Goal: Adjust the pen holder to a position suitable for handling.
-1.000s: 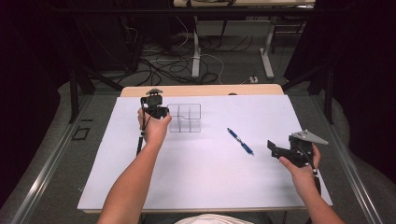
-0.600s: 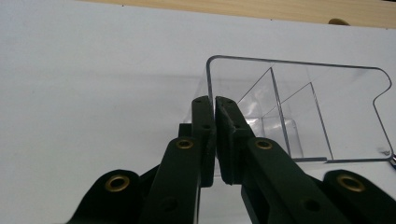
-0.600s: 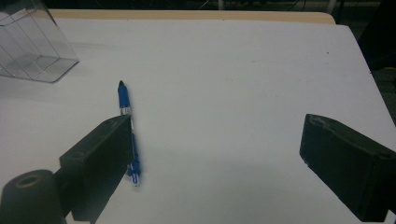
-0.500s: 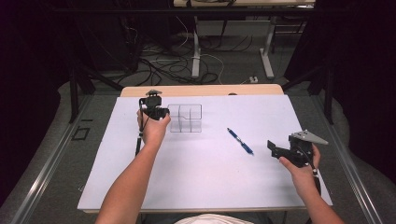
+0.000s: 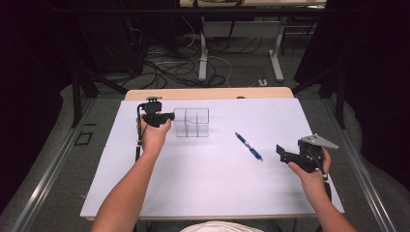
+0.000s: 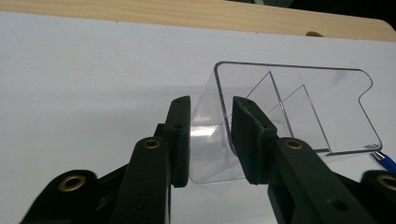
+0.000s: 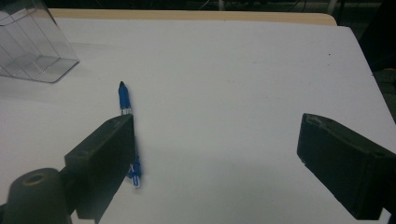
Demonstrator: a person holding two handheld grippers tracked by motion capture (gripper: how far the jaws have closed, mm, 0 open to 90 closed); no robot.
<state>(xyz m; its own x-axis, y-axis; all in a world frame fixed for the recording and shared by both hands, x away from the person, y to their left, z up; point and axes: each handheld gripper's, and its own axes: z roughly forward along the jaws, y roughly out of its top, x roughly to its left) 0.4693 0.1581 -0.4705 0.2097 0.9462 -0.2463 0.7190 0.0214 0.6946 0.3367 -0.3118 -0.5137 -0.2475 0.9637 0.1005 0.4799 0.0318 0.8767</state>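
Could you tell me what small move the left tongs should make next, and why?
Probably back the left tongs away from the clear organizer. Their jaws have just been opening and now straddle its near wall with gaps on both sides, so it looks released; the blue pen lies untouched nearby.

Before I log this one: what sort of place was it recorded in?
Probably a lab or workshop set up for recording: a table under a white sheet, loose cables on the floor behind it, dark curtains around, and a second desk's legs beyond.
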